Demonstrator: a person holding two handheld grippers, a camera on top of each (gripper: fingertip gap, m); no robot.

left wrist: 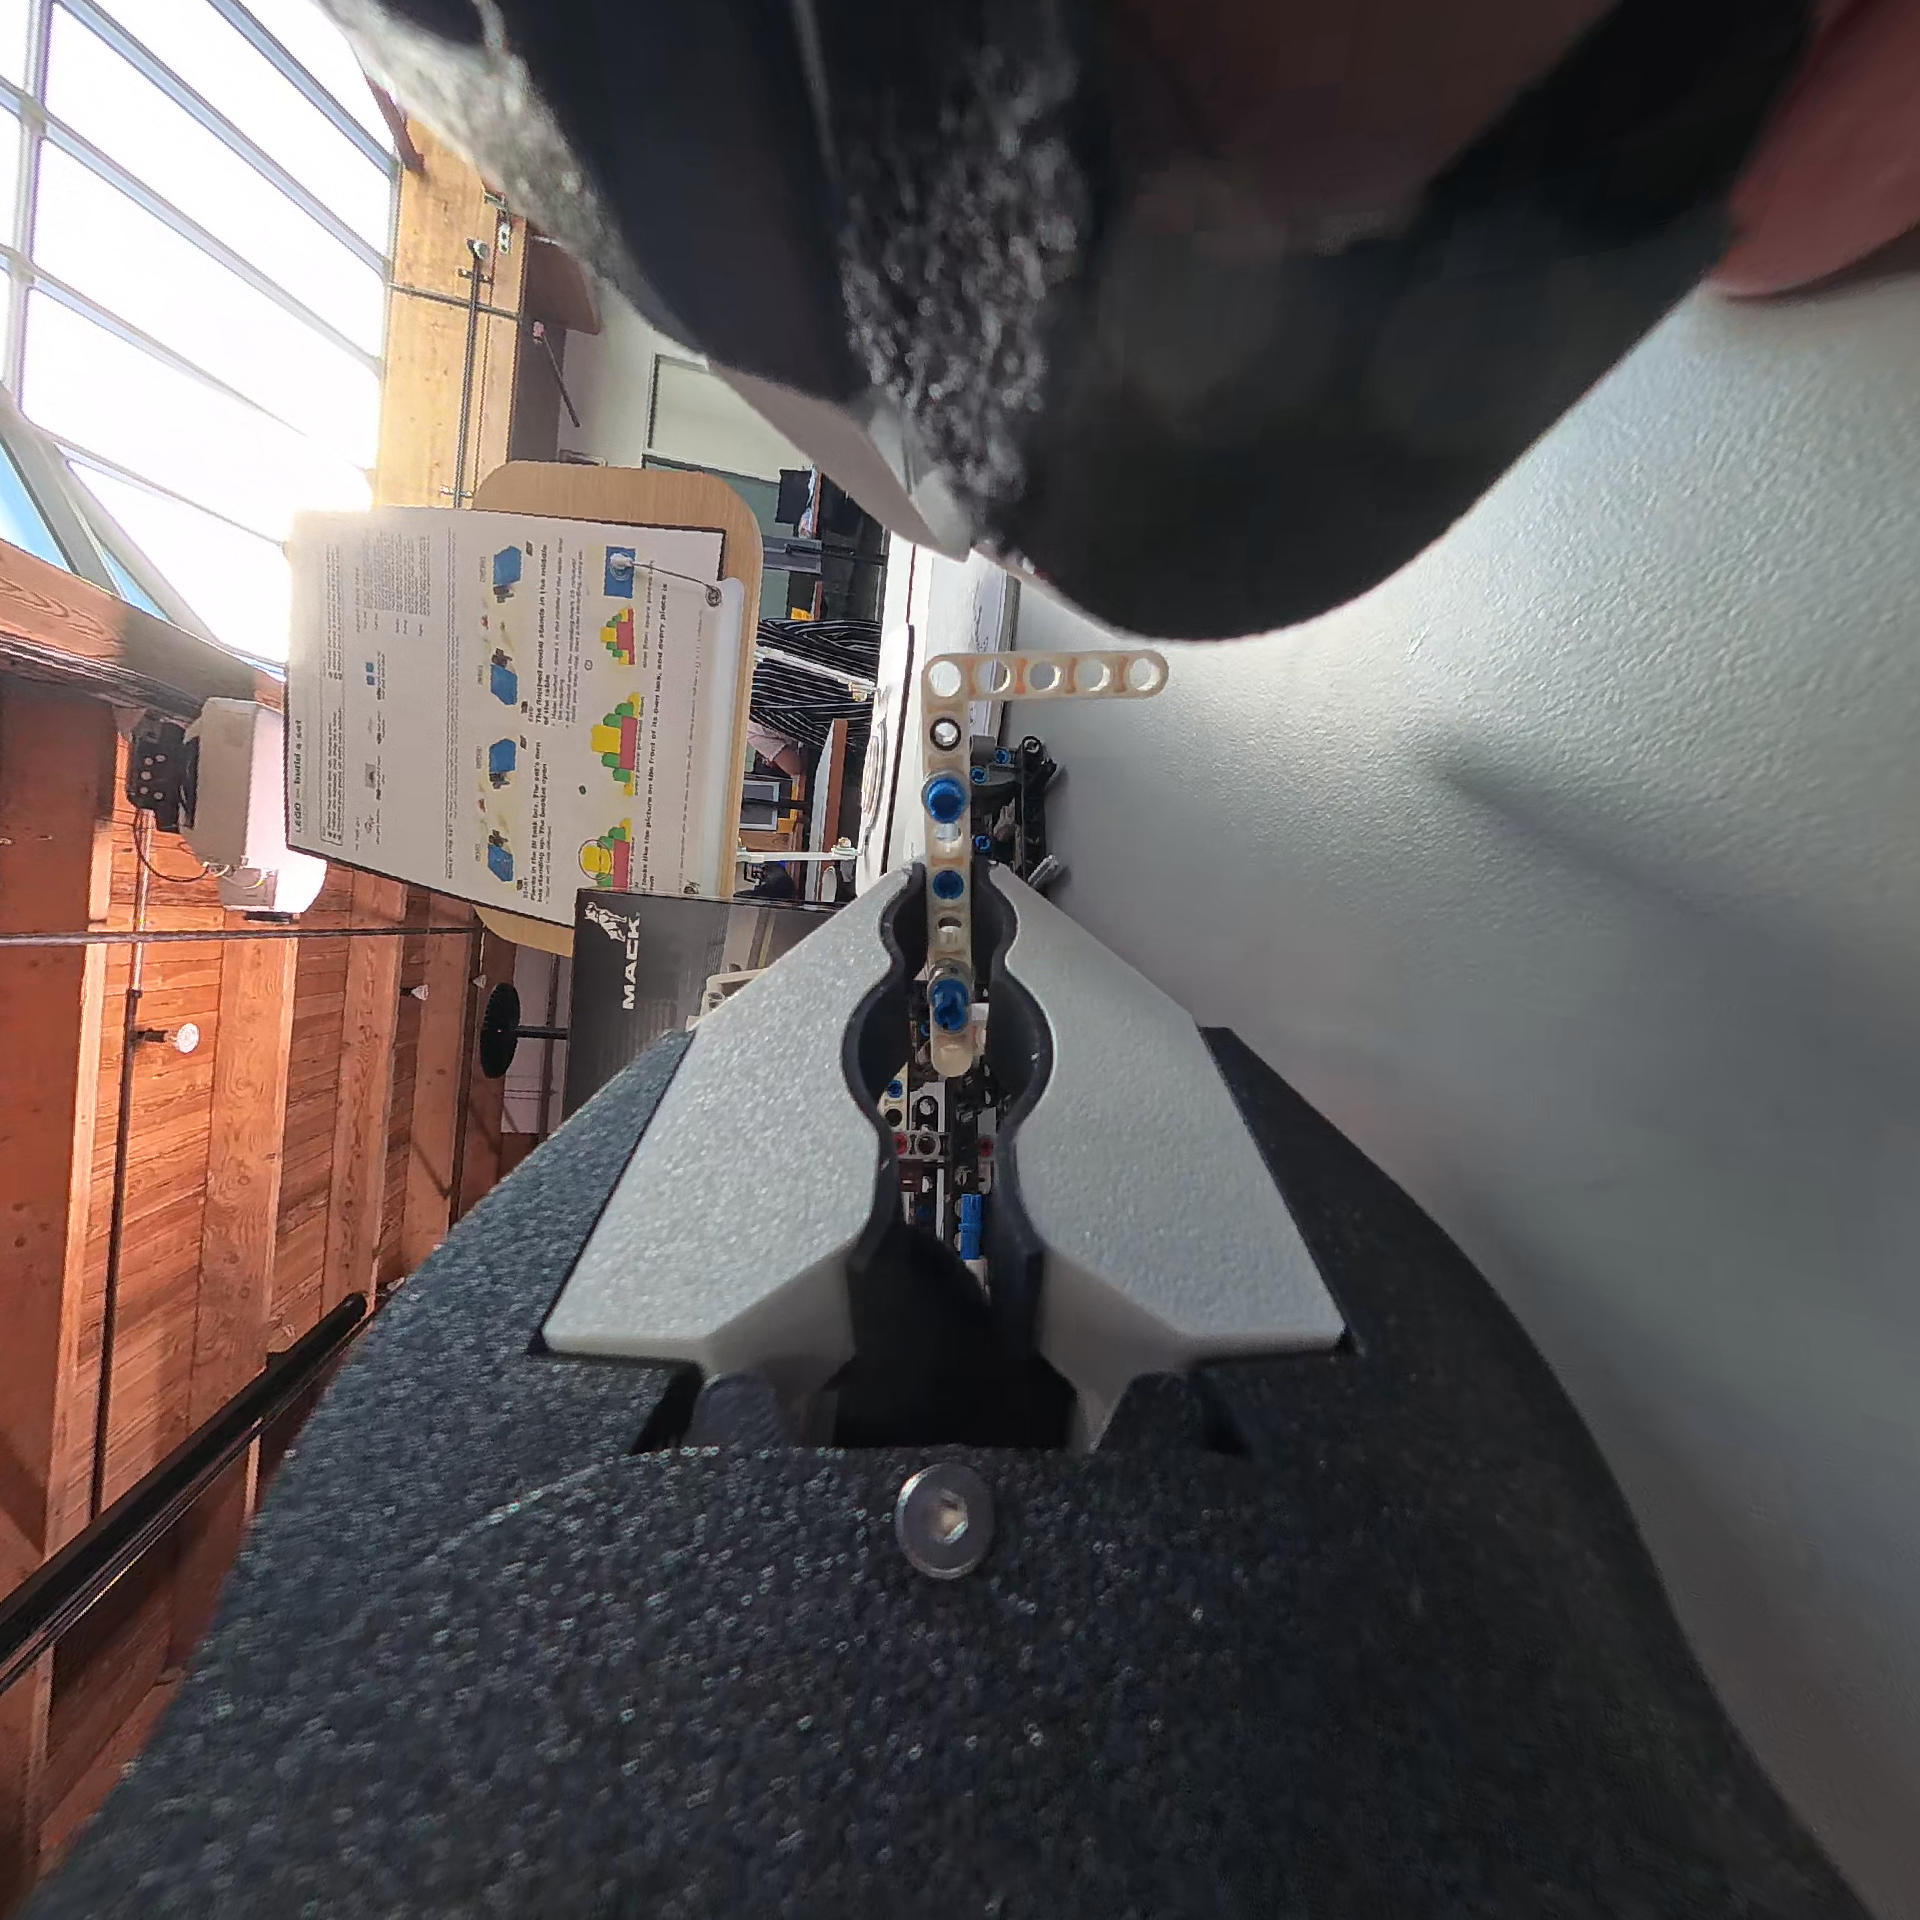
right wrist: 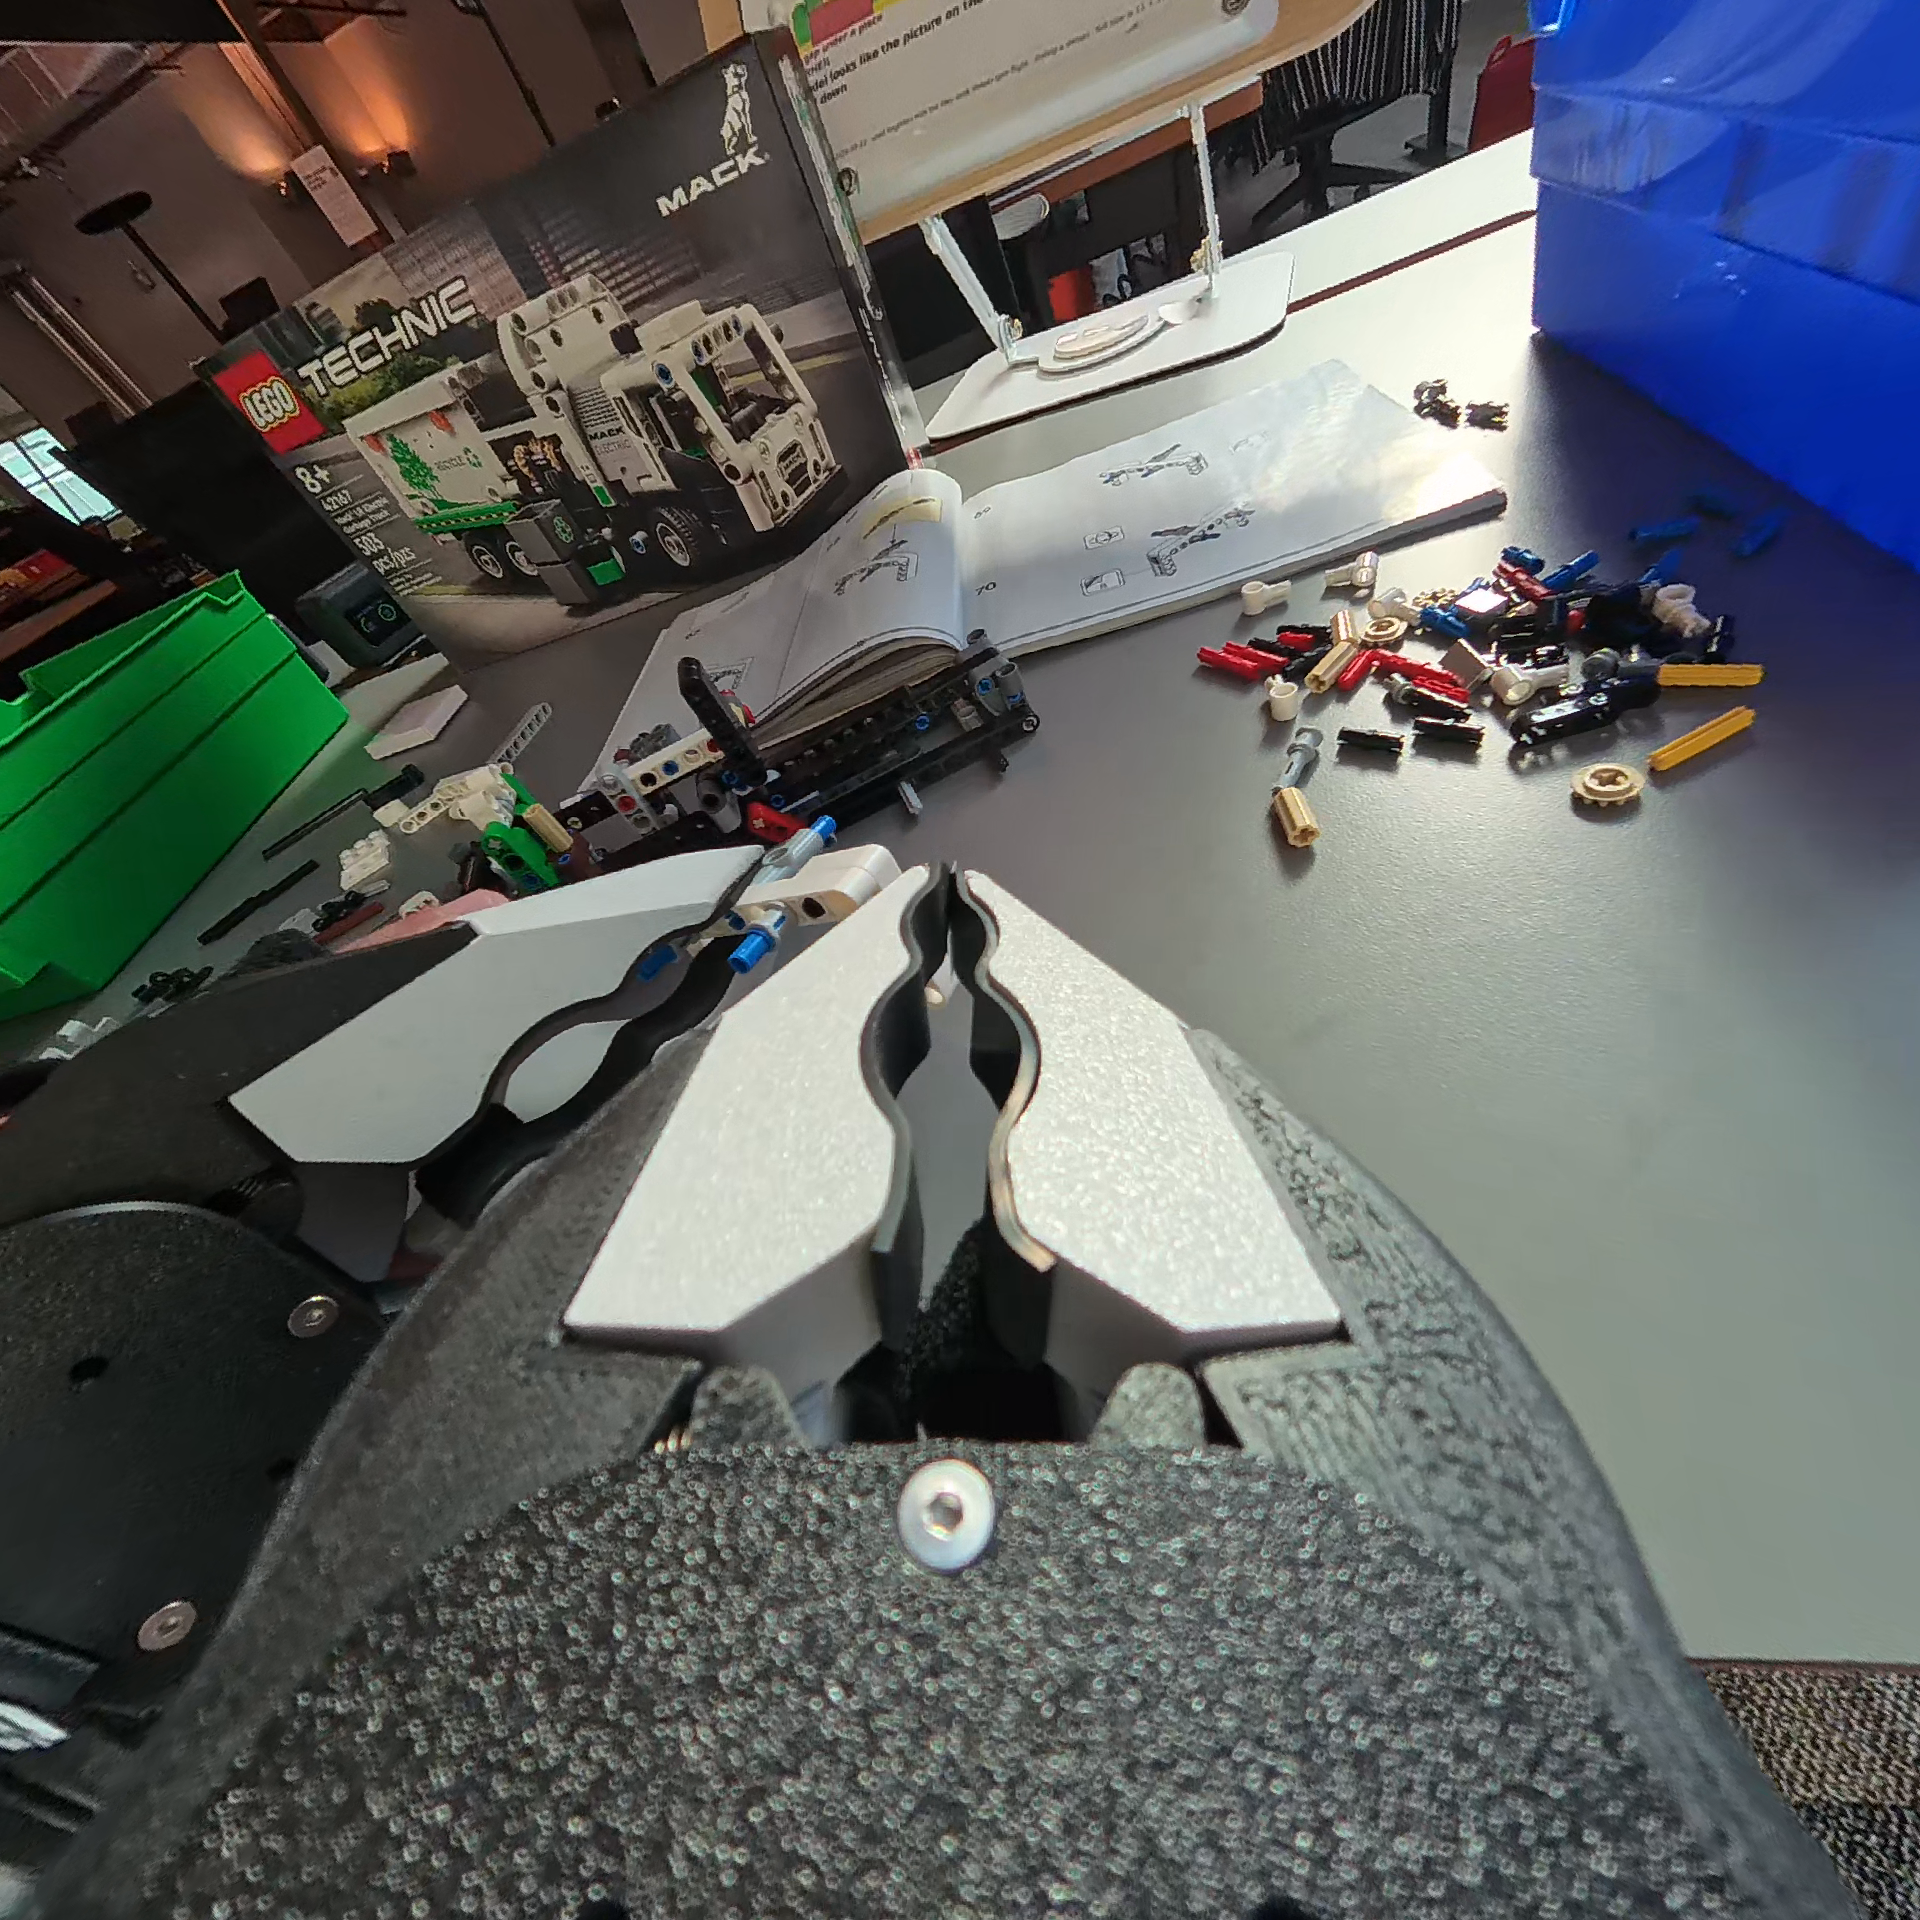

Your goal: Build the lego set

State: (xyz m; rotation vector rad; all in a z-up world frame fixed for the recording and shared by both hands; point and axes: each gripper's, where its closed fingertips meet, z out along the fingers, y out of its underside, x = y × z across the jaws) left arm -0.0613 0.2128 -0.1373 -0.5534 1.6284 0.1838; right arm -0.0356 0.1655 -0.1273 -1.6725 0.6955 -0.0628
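Observation:
My left gripper [left wrist: 951,883] is shut on a white L-shaped Technic beam [left wrist: 1039,675] that carries blue pins [left wrist: 945,798]. It holds the beam off the grey table [left wrist: 1455,935]. In the right wrist view the left gripper [right wrist: 769,873] and its beam [right wrist: 831,883] sit just left of my right gripper [right wrist: 951,873]. The right gripper's fingertips meet. A small pale piece [right wrist: 935,993] shows in the gap between the pads; what it is cannot be told. The right gripper shows as a dark blur [left wrist: 1143,312] close above the beam.
A dark chassis assembly [right wrist: 883,727] lies in front of the open instruction booklet [right wrist: 1143,520]. Loose pieces [right wrist: 1507,644] are scattered at the right. The set box [right wrist: 571,395] stands behind, with a green bin [right wrist: 135,727] at the left, a blue bin [right wrist: 1745,260] at the right and a sheet on a stand [left wrist: 499,707]. There is about 6 cm between the tips of the two grippers.

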